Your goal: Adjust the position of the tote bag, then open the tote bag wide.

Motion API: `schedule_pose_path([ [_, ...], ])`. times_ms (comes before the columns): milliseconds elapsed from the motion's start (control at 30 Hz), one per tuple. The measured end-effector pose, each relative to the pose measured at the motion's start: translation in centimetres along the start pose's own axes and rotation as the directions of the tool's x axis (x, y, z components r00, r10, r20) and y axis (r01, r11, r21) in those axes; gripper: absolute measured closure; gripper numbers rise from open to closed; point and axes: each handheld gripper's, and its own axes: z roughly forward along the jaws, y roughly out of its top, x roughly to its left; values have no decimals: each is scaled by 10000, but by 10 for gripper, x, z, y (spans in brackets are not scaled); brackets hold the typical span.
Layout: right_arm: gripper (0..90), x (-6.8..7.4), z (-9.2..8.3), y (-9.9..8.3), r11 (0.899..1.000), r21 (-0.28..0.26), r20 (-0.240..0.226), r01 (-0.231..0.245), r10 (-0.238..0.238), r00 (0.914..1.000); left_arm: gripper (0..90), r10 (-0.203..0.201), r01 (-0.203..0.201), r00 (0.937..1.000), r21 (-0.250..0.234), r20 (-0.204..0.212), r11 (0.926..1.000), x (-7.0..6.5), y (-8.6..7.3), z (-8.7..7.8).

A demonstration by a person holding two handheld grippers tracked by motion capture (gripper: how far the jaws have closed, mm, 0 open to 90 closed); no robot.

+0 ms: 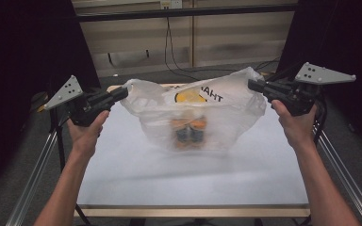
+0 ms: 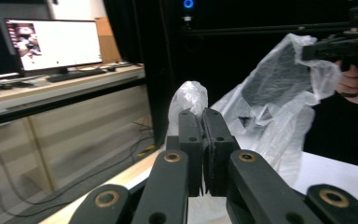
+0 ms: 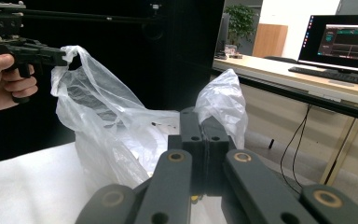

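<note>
A clear plastic bag [image 1: 195,113] with a yellow and black print hangs stretched over the white table [image 1: 188,174]. Orange and dark items [image 1: 188,131] show through its bottom. My left gripper [image 1: 122,92] is shut on the bag's left handle, and in the left gripper view the film [image 2: 189,98] bunches above the closed jaws [image 2: 204,116]. The right gripper [image 1: 252,84] is shut on the right handle; its own view has plastic [image 3: 221,100] rising from between the jaws [image 3: 205,116]. Each gripper view also takes in the other hand's gripper [image 2: 335,44] [image 3: 32,53] pinching the far handle.
Metal rails [image 1: 37,169] run along both sides of the table, with a wooden strip [image 1: 193,211] at its front edge. Dark curtains stand left and right. A desk with monitors [image 2: 53,42] [image 3: 340,39] lies beyond the table; cables [image 1: 169,42] hang on the back wall.
</note>
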Motion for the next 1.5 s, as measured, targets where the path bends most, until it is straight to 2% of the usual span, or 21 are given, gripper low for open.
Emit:
schedule_pose_path([
  [267,900,-14,8,15,9997,-232,508,-113,125,9986,883,-437,425,9971,-196,-623,9989,19,7,-1],
  [433,900,-21,9,25,9996,-268,901,-123,147,9958,884,-487,472,9944,-182,-943,9987,29,14,-3],
  [500,900,-24,9,29,9993,-368,1140,-110,151,9934,884,-599,582,9922,-189,-1090,9981,33,15,-4],
  [533,900,-26,8,30,9990,-420,1253,-159,211,9919,884,-634,617,9896,-173,-1294,9979,35,15,-5],
  [633,900,-32,5,31,9981,-540,1745,-300,390,9839,887,-755,758,9837,-41,-1631,9971,45,13,-7],
  [667,900,-34,5,30,9981,-533,1903,-311,408,9809,888,-930,921,9828,-135,-1593,9957,48,12,-7],
  [733,900,-36,4,27,9983,-453,2007,-362,446,9786,888,-956,950,9830,-113,-1569,9954,52,8,-5],
  [800,900,-35,6,25,9992,-242,2089,-319,363,9773,888,-1162,1148,9807,-176,-1575,9932,51,3,-3],
  [833,900,-35,7,23,9994,-188,2099,-292,325,9772,888,-1073,1070,9826,-101,-1513,9942,52,1,-3],
  [867,900,-34,6,21,9992,-208,2033,-328,364,9784,888,-1168,1158,9818,-153,-1500,9932,51,-2,-3],
  [933,900,-34,6,12,9987,-257,1950,-451,493,9796,888,-1102,1106,9833,-48,-1446,9938,50,-5,-4],
  [967,900,-33,6,7,9988,-147,1917,-458,478,9803,888,-816,878,9861,372,-1449,9954,49,-9,-4],
  [1033,900,-32,6,-3,9987,46,1883,-516,498,9808,888,-602,689,9878,569,-1436,9960,48,-12,-5],
  [1133,900,-32,4,-14,9977,103,1741,-667,639,9826,888,-743,824,9880,555,-1358,9951,47,-16,-7],
  [1233,900,-32,5,-21,9968,206,1727,-772,725,9823,888,-565,675,9891,777,-1360,9947,42,-20,-7],
  [1367,900,-30,4,-28,9962,483,1609,-721,635,9849,888,-543,690,9900,1110,-1304,9914,44,-24,-8],
  [1467,900,-25,4,-35,9958,732,1563,-553,433,9868,888,-454,664,9893,1515,-1384,9862,45,-28,-5],
  [1500,900,-24,4,-38,9955,772,1541,-553,429,9871,888,-442,631,9910,1494,-1265,9868,46,-30,-5],
])
